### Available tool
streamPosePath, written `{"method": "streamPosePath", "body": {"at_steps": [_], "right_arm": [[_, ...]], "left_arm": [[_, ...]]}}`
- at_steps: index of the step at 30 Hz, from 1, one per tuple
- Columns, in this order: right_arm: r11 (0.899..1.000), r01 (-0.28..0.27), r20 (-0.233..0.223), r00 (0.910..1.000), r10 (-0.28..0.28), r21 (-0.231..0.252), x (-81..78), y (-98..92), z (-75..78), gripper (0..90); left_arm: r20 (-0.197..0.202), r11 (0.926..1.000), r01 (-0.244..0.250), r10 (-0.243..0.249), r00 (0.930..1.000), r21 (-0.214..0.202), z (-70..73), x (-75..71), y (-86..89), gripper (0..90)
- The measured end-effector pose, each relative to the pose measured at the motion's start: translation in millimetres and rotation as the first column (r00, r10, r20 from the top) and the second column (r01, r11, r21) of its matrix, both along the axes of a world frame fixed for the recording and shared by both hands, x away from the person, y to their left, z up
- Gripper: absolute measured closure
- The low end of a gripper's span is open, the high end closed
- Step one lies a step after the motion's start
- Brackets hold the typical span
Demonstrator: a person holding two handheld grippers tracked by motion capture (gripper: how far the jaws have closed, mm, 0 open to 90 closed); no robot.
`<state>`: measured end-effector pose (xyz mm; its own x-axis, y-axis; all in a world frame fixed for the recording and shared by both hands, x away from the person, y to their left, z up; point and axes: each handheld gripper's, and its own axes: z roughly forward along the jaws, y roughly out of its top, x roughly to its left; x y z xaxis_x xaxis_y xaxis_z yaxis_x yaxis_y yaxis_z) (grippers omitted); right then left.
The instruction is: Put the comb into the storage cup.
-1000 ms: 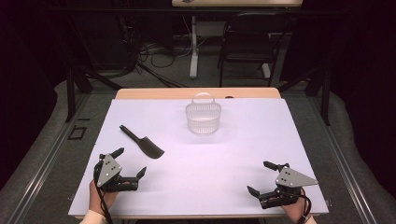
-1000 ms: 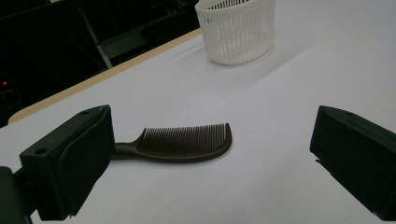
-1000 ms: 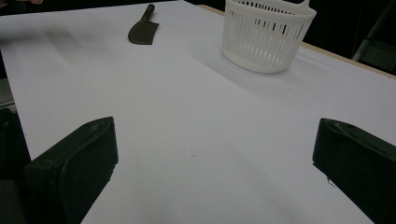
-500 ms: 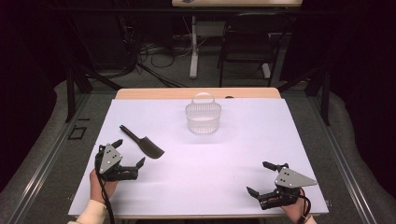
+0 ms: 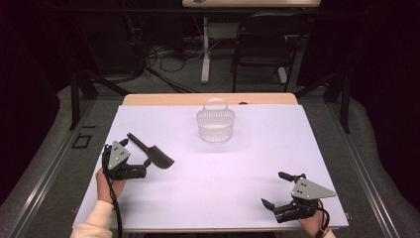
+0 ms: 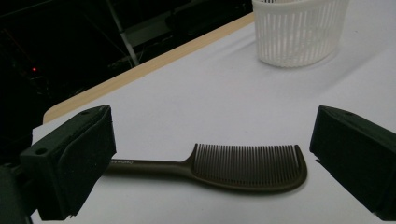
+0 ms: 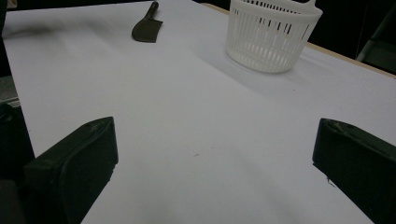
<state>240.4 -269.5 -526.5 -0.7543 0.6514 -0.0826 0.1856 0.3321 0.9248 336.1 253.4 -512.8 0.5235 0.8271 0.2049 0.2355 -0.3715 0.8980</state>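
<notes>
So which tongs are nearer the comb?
Left. The left tongs are open right beside the black comb; the right tongs sit open far across the table.

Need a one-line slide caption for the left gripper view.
Open left gripper faces a dark comb lying flat, white basket beyond.

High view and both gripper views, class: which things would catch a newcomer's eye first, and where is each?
The white slatted basket stands out, upright at the far middle of the white table. Next is the dark comb, flat near the table's left edge, lying between the open jaws of the left gripper. The right gripper sits open at the near right corner, apart from both.
</notes>
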Motion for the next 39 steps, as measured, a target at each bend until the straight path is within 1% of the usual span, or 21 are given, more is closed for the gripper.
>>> {"method": "streamPosePath", "body": {"at_steps": [4,9,13,16,18,19,20,22,25,26,28,30,31,32,33,34,35,37,38,39], "right_arm": [[1.0,0.0,0.003,1.0,0.0,0.0,0.7,0.4,-0.2,0.0],[1.0,0.001,-0.001,1.0,-0.001,0.001,0.6,0.5,-0.6,0.0],[1.0,0.0,-0.001,1.0,0.0,-0.001,0.6,0.9,-0.5,0.0],[1.0,0.0,0.0,1.0,0.0,-0.001,0.6,1.1,-0.4,0.0],[1.0,0.001,0.0,1.0,-0.001,-0.002,1.0,1.3,-0.3,0.0],[1.0,0.0,-0.001,1.0,0.0,-0.002,1.3,1.3,-0.5,0.0],[1.0,-0.001,-0.004,1.0,0.001,-0.002,1.4,1.2,-0.6,0.0],[1.0,-0.002,-0.002,1.0,0.002,0.001,1.3,0.8,-0.6,0.0],[1.0,0.0,-0.007,1.0,0.0,0.003,1.3,0.6,-0.7,0.0],[1.0,-0.002,-0.005,1.0,0.002,0.002,1.6,0.7,-0.7,0.0],[1.0,-0.003,-0.006,1.0,0.003,-0.002,1.7,1.5,-0.5,0.0],[1.0,-0.004,-0.011,0.9999,0.004,-0.003,2.2,2.1,-0.8,0.0],[1.0,-0.004,-0.01,0.9999,0.004,-0.004,2.6,2.1,-1.0,0.0],[1.0,-0.004,-0.011,0.9999,0.004,-0.004,2.7,2.0,-1.1,0.0],[1.0,-0.003,-0.012,0.9999,0.003,-0.003,2.6,1.8,-1.1,0.0],[1.0,-0.003,-0.009,1.0,0.003,-0.003,2.6,1.6,-1.1,0.0],[1.0,-0.003,-0.008,1.0,0.003,-0.001,2.6,1.5,-1.1,0.0],[1.0,-0.004,-0.008,1.0,0.004,0.0,2.6,1.5,-1.1,0.0],[1.0,-0.004,-0.011,0.9999,0.004,-0.002,2.5,1.7,-1.0,0.0],[1.0,-0.005,-0.012,0.9999,0.005,-0.004,2.5,2.0,-0.9,0.0]], "left_arm": [[-0.011,0.9999,-0.016,0.016,0.9998,-0.002,2.3,8.3,3.5,0.4],[-0.033,0.9995,-0.028,0.028,0.999,0.018,5.2,17.3,6.0,0.4],[-0.044,0.9988,-0.044,0.045,0.998,0.021,7.4,26.3,8.7,0.3],[-0.061,0.9979,-0.052,0.054,0.9967,0.038,8.1,34.8,9.4,0.3],[-0.065,0.9974,-0.061,0.064,0.9958,0.039,8.5,40.7,10.0,0.3],[-0.075,0.9968,-0.066,0.069,0.9948,0.045,9.0,43.7,10.6,0.2],[-0.07,0.996,-0.072,0.076,0.9947,0.052,8.9,46.3,11.0,0.2],[-0.085,0.9946,-0.084,0.089,0.9923,0.061,9.1,52.5,12.3,0.1],[-0.095,0.9918,-0.108,0.114,0.9889,0.068,9.4,61.9,14.5,0.8],[-0.093,0.9908,-0.114,0.12,0.9884,0.073,9.2,64.6,15.2,0.8],[-0.115,0.989,-0.121,0.13,0.9847,0.085,8.6,71.6,16.9,1.2],[-0.13,0.9879,-0.132,0.142,0.9813,0.081,8.8,77.6,18.6,1.3],[-0.131,0.987,-0.134,0.145,0.9807,0.088,8.7,80.5,19.1,1.7],[-0.138,0.9859,-0.136,0.148,0.9792,0.098,8.5,83.4,19.2,2.9],[-0.153,0.9866,-0.13,0.144,0.9778,0.099,8.4,86.7,19.7,4.5],[-0.16,0.9855,-0.133,0.149,0.9757,0.106,8.5,89.7,20.3,8.8],[-0.155,0.9836,-0.144,0.16,0.9749,0.108,8.7,92.4,20.8,11.5],[-0.163,0.9831,-0.152,0.167,0.9724,0.103,9.4,97.9,22.3,18.3],[-0.169,0.9813,-0.161,0.177,0.9696,0.106,9.6,100.4,22.4,20.6],[-0.168,0.9798,-0.162,0.181,0.969,0.117,9.6,102.9,22.3,24.6]]}}
